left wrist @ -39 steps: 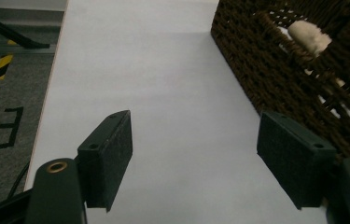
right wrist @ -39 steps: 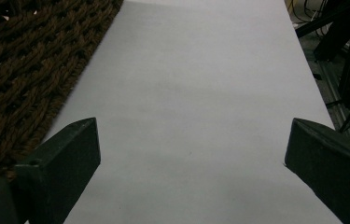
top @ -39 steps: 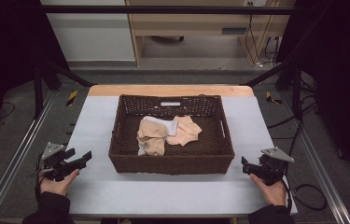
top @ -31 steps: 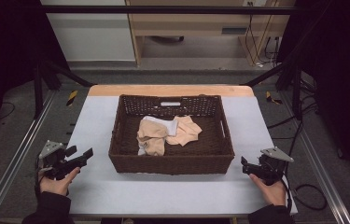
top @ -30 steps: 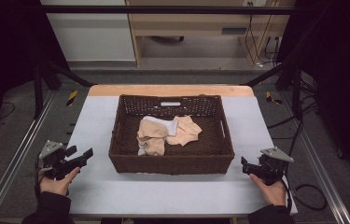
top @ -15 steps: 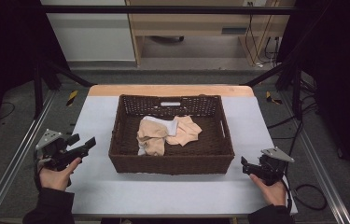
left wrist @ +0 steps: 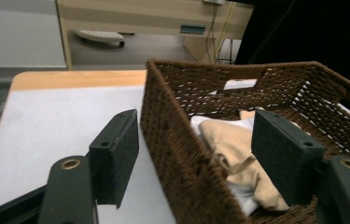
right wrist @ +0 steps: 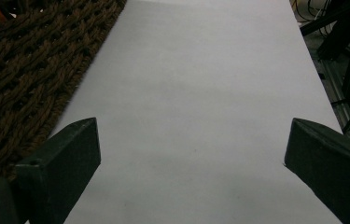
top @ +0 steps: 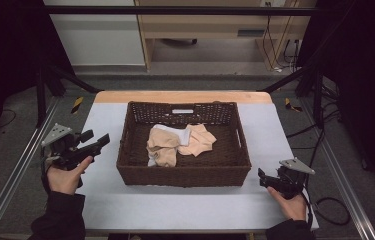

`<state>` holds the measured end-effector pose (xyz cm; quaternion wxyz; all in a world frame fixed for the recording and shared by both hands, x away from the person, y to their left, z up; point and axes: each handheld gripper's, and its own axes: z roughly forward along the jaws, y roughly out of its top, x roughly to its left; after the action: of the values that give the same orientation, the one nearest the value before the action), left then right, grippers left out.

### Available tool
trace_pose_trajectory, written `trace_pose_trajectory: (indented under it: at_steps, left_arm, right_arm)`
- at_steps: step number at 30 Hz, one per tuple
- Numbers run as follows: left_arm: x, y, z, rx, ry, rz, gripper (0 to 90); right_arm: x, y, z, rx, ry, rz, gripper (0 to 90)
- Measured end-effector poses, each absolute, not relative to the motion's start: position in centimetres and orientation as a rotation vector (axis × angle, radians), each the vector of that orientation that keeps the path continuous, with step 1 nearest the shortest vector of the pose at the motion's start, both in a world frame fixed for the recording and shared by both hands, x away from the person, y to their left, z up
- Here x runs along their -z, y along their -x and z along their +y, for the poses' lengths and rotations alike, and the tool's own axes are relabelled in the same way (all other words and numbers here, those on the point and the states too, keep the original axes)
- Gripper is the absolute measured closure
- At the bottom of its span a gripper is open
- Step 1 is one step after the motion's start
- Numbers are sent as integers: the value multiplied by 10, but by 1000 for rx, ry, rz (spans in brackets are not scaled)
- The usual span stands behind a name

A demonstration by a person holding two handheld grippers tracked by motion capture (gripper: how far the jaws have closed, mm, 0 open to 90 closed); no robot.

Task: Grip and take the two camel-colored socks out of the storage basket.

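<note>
No writing, brand, number or sign can be read anywhere in these views. The small pale rectangle (top: 182,111) on the far wall of the dark brown woven wicker basket (top: 127,145) looks blank in the high view, and in the left gripper view it is too blurred to tell whether it is a label or an opening. The yellow-and-black striped strips on the floor (top: 76,104) beside the bench carry a pattern only, no characters.
</note>
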<state>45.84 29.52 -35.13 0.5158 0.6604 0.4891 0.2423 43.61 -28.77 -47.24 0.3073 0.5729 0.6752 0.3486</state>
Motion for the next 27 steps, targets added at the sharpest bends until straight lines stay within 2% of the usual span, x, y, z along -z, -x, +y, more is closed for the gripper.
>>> trace_pose_trajectory:
  at_steps: [27]
  left_arm:
    - [330,-499,214,-577,-1666,1089,379]
  right_arm:
    - [473,-438,-290,-930,-1511,1758,37]
